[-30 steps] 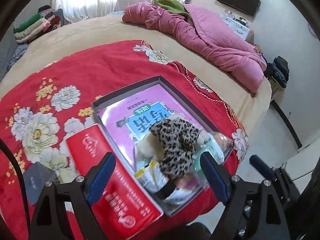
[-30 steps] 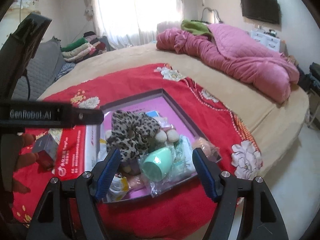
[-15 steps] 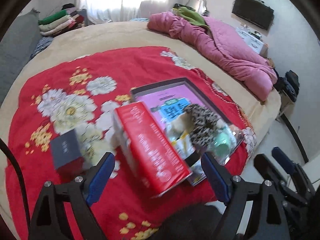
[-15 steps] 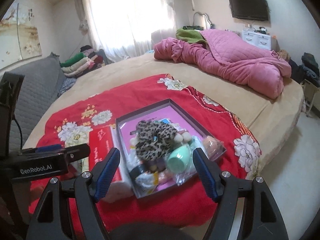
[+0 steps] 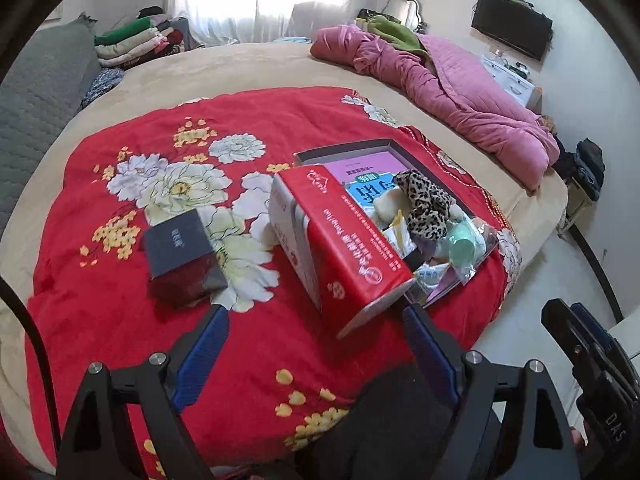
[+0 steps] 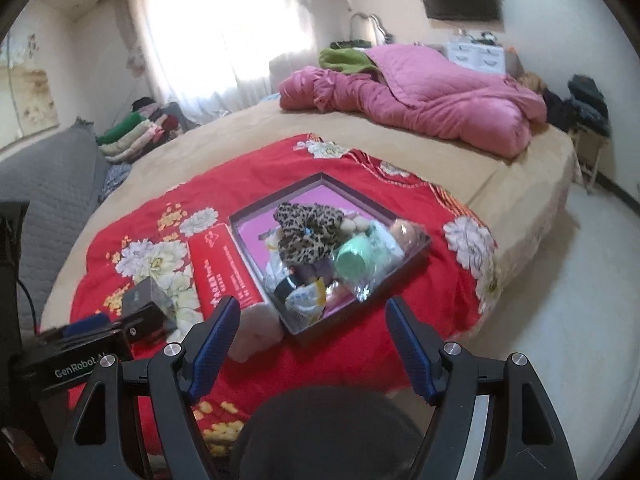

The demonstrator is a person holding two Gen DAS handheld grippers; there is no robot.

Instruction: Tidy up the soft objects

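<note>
Both grippers, left (image 5: 316,344) and right (image 6: 312,332), hover at the bed's near edge, jaws apart and empty. The shallow tray (image 6: 256,216) lies on the red floral blanket (image 5: 120,280), holding a leopard-print soft item (image 6: 308,228), a mint-green cup (image 6: 352,260) and small packets. A red carton (image 5: 340,240) touches the tray at its 9 o'clock side; a dark box (image 5: 180,244) sits farther toward 9 o'clock.
</note>
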